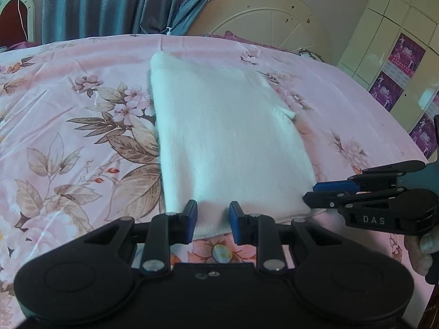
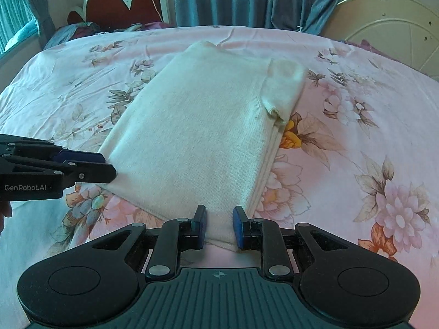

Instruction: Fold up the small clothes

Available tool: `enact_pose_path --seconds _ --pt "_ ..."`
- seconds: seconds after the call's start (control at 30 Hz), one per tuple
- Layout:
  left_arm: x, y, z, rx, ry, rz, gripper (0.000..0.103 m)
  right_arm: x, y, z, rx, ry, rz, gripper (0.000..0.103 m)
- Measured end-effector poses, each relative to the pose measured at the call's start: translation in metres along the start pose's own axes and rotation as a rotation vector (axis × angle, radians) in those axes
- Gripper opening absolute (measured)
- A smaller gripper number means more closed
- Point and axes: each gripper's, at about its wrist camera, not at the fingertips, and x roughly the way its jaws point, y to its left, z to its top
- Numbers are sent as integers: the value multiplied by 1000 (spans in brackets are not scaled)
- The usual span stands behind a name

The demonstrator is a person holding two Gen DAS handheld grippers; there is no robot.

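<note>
A small white knitted garment lies folded lengthwise into a long strip on the pink floral bedsheet. In the right wrist view the garment shows a short sleeve folded over at its far right. My left gripper is open, its blue pads either side of the near left corner of the hem. My right gripper is open around the near right corner of the hem. Each gripper shows from the side in the other view: the right one, the left one, both at the hem's edge.
The bedsheet stretches wide on both sides of the garment. A cream round headboard and blue curtains stand behind the bed. A red heart-shaped headboard and bundled clothes lie at the far left corner.
</note>
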Motion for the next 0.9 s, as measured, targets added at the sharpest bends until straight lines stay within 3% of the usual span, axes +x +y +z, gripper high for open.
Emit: enact_pose_path --seconds 0.1,0.13,0.17,0.23,0.27,0.5,0.67,0.77,0.8,0.9 --pt "-5 0 3 -12 -2 -2 29 -8 -9 4 65 -15 27 22" --pt "-8 1 5 -16 -14 2 40 -14 -14 6 98 -41 35 22" --pt "-13 3 7 -21 -42 16 68 -18 -19 8 127 -64 38 22" --pt "-22 6 12 -32 -115 53 95 -26 -34 15 202 -104 54 48" --pt "-24 9 16 -32 -135 58 93 -28 -40 18 231 -131 61 65" --pt "-10 40 54 -147 -141 -25 86 -15 -94 44 442 -163 160 64" --pt "18 59 72 -235 -92 -58 80 12 -121 56 561 -141 230 64" --pt "28 64 75 -255 -74 -58 80 17 -126 58 579 -140 240 60" --pt "30 64 75 -254 -71 -55 80 15 -124 61 558 -155 243 55" --pt "37 65 74 -255 -53 -44 80 18 -110 69 469 -166 232 54"
